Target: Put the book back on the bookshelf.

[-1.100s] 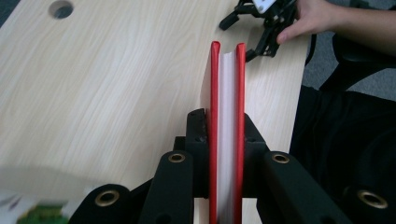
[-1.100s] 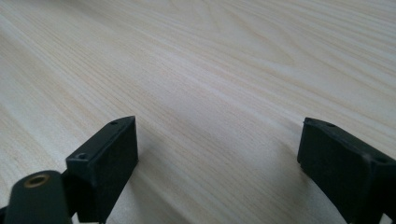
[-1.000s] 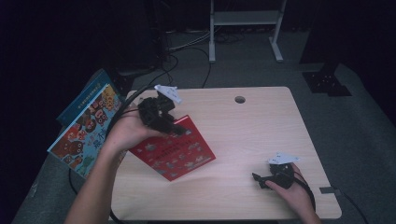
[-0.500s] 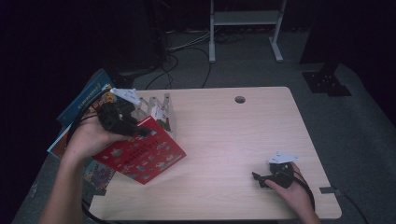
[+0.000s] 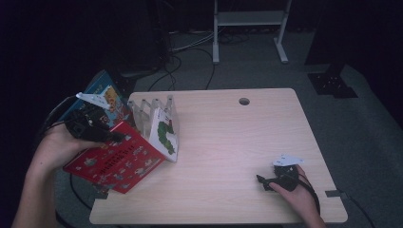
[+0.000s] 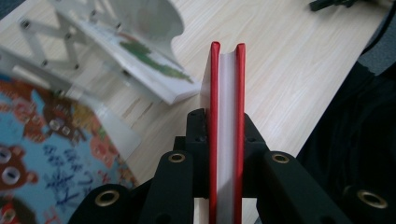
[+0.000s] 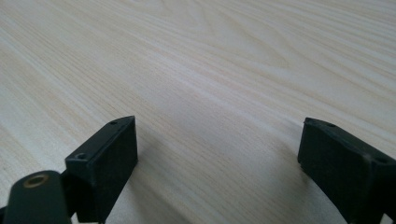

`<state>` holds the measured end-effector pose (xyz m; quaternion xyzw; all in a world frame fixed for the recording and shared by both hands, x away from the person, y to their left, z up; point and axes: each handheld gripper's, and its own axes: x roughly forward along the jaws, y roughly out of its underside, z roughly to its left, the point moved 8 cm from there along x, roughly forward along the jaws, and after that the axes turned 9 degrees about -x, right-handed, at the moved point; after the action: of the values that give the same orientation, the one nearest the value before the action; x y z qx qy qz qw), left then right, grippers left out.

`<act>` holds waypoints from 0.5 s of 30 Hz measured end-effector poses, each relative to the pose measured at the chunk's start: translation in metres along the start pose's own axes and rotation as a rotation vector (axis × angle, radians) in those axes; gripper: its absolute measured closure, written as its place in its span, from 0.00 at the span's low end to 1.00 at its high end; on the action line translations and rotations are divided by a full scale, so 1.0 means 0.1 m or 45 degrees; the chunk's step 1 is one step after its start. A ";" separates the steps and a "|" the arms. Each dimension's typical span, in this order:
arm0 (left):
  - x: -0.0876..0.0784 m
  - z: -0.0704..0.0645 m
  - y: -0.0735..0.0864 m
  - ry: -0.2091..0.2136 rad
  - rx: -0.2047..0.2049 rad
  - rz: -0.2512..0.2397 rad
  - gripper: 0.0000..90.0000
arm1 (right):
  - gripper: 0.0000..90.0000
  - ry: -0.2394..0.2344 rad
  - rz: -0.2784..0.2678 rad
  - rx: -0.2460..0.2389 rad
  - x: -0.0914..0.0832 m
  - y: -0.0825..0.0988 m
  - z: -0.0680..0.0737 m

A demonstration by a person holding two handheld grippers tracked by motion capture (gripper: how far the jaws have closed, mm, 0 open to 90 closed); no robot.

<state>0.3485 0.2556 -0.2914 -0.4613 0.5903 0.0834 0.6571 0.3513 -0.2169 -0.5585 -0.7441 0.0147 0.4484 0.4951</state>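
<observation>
The left gripper [image 6: 227, 135] is clamped on the edge of a thin red hardcover picture book [image 5: 119, 159]; in the left gripper view its two black jaws press against the two red covers, with the white page block [image 6: 228, 93] between them. In the high view the left gripper [image 5: 114, 137] sits at the near left of the table, and the red book tilts down from it, most of the book hanging over the table's left edge. Just right of the book, a white picture book with a green caterpillar on its cover [image 5: 165, 133] leans against a clear plastic accordion-style book rack [image 5: 147, 111] standing at the far left of the light wooden table [image 5: 237, 142]. Beyond the left edge, lower down, lies a blue picture book with cartoon bears [image 6: 42, 140].

The right gripper [image 7: 219, 154] rests well apart at the near right of the table, its jaws spread wide over bare wood with nothing between them. In the high view the right gripper [image 5: 268, 181] points left, held in the person's hand.
</observation>
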 end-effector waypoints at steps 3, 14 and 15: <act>-0.03 0.08 0.04 -0.024 -0.036 0.000 0.88 | 0.13 0.000 -0.001 0.002 0.00 0.00 0.00; 0.01 0.31 0.09 -0.074 -0.120 0.025 0.88 | 0.12 0.000 -0.001 0.002 0.00 0.00 0.00; 0.02 0.34 0.08 -0.080 -0.129 0.025 0.88 | 0.12 0.000 -0.001 0.002 0.00 0.00 0.00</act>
<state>0.3680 0.2832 -0.3011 -0.4852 0.5691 0.1341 0.6502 0.3514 -0.2168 -0.5585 -0.7437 0.0148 0.4481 0.4958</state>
